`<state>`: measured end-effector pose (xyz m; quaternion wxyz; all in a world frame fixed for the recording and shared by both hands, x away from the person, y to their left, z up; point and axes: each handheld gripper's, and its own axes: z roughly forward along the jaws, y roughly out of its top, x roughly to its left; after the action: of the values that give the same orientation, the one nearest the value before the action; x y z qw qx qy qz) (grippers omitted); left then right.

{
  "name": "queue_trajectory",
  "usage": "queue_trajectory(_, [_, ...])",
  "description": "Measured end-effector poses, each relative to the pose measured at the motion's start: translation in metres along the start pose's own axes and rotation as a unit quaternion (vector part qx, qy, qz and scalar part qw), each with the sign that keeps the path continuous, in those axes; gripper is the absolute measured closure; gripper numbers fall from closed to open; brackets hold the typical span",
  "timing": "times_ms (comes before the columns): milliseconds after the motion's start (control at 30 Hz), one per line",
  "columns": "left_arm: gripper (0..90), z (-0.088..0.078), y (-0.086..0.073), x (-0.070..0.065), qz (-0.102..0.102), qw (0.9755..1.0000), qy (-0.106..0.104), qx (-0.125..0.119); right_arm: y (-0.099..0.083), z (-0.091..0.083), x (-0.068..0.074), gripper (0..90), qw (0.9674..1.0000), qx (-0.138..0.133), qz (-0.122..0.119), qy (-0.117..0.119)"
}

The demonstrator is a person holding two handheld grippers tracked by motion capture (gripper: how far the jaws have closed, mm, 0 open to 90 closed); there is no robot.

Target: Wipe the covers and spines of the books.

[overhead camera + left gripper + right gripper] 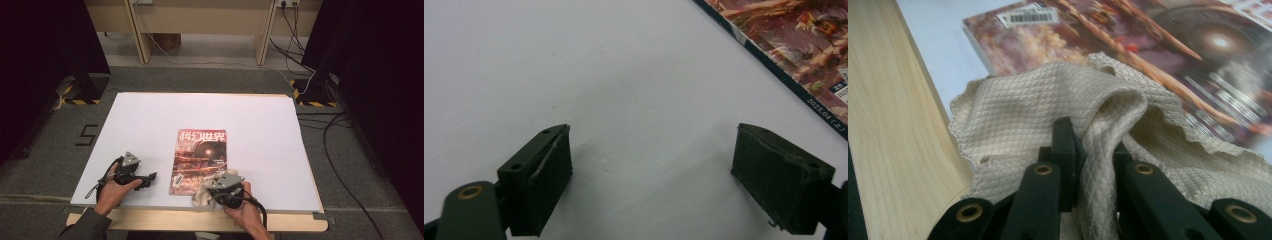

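Cloth point(1058, 100) x1, mag point(200, 159) x1

I work in a recording lab: white table point(150, 115), black curtains point(45, 45), floor cables point(340, 165), hazard-taped stand feet point(80, 95).

Cream waffle-weave cotton-like cloth point(1048, 100), matt, rough diamond texture, scalloped hem. Glossy printed paper magazine cover point(200, 157), smooth, reflecting light. White table sheet point(574, 75) matt, smooth. Pale wooden table edge point(893, 125), fine grain, satin. Black matt gripper pads point(541, 180), scuffed.
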<state>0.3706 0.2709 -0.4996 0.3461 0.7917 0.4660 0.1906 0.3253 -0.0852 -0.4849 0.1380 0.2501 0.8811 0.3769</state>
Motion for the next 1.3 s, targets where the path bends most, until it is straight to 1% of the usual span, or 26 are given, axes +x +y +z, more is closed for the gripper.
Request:
queue_trajectory(167, [15.3, 0.0, 0.0, -0.001, -0.003, 1.0, 0.0, -0.003, -0.015, -0.016, -0.01, 82.3, 0.9995, 0.002, 0.02, -0.024])
queue_trajectory(200, [15.3, 0.0, 0.0, -0.001, -0.003, 1.0, 0.0, -0.002, -0.018, -0.02, -0.012, 82.3, 0.9993, 0.005, 0.019, -0.033])
queue_trajectory(333, [15.1, 0.001, 0.0, -0.001, -0.004, 1.0, 0.001, -0.003, -0.024, -0.027, -0.016, 82.3, 0.9983, 0.01, 0.019, -0.054])
queue_trajectory(367, [15.0, 0.001, 0.0, -0.001, -0.004, 1.0, 0.001, -0.003, -0.025, -0.028, -0.017, 82.3, 0.9978, 0.02, 0.017, -0.061])
queue_trajectory(400, [15.1, 0.001, 0.0, -0.001, -0.004, 1.0, 0.001, -0.003, -0.027, -0.028, -0.018, 82.3, 0.9976, 0.022, 0.02, -0.062])
queue_trajectory(467, [15.1, 0.0, 0.0, 0.0, -0.003, 1.0, 0.001, -0.001, -0.027, -0.029, -0.02, 82.3, 0.9977, 0.015, 0.029, -0.059])
queue_trajectory(500, [15.1, 0.0, 0.0, 0.0, -0.003, 1.0, 0.0, -0.002, -0.025, -0.032, -0.022, 82.3, 0.9975, 0.012, 0.028, -0.064])
queue_trajectory(600, [15.0, 0.0, 0.0, 0.0, -0.003, 1.0, 0.001, -0.001, -0.02, -0.038, -0.025, 82.3, 0.997, -0.011, 0.027, -0.072])
queue_trajectory(667, [14.9, 0.0, -0.001, 0.0, -0.004, 1.0, 0.0, -0.002, -0.016, -0.039, -0.025, 82.3, 0.9972, -0.022, 0.028, -0.066])
queue_trajectory(767, [14.9, 0.0, -0.001, 0.0, -0.005, 1.0, 0.002, -0.002, -0.008, -0.033, -0.024, 82.3, 0.998, -0.027, 0.021, -0.053])
queue_trajectory(833, [14.8, 0.0, -0.001, 0.0, -0.005, 1.0, 0.001, -0.002, -0.001, -0.026, -0.022, 82.3, 0.9987, -0.024, 0.013, -0.044])
queue_trajectory(933, [14.8, 0.0, -0.001, 0.0, -0.005, 1.0, 0.002, -0.003, 0.009, -0.014, -0.018, 82.3, 0.9994, -0.013, -0.003, -0.033])
queue_trajectory(1000, [14.9, 0.0, -0.001, 0.0, -0.005, 1.0, 0.001, -0.002, 0.014, -0.006, -0.017, 82.3, 0.9996, 0.003, -0.013, -0.027])
queue_trajectory(1033, [14.9, 0.0, -0.001, 0.0, -0.006, 1.0, 0.001, -0.003, 0.016, -0.002, -0.017, 82.3, 0.9995, 0.009, -0.017, -0.026])
queue_trajectory(1167, [14.9, 0.0, -0.001, 0.0, -0.005, 1.0, 0.0, -0.002, 0.02, 0.013, -0.024, 82.4, 0.9989, 0.035, -0.015, -0.025])
queue_trajectory(1233, [14.9, -0.001, -0.001, 0.0, -0.006, 1.0, 0.001, -0.002, 0.021, 0.015, -0.029, 82.4, 0.9989, 0.035, -0.011, -0.029])
queue_trajectory(1300, [14.9, 0.0, -0.001, 0.0, -0.006, 1.0, 0.001, -0.002, 0.023, 0.017, -0.037, 82.4, 0.9982, 0.041, -0.008, -0.043])
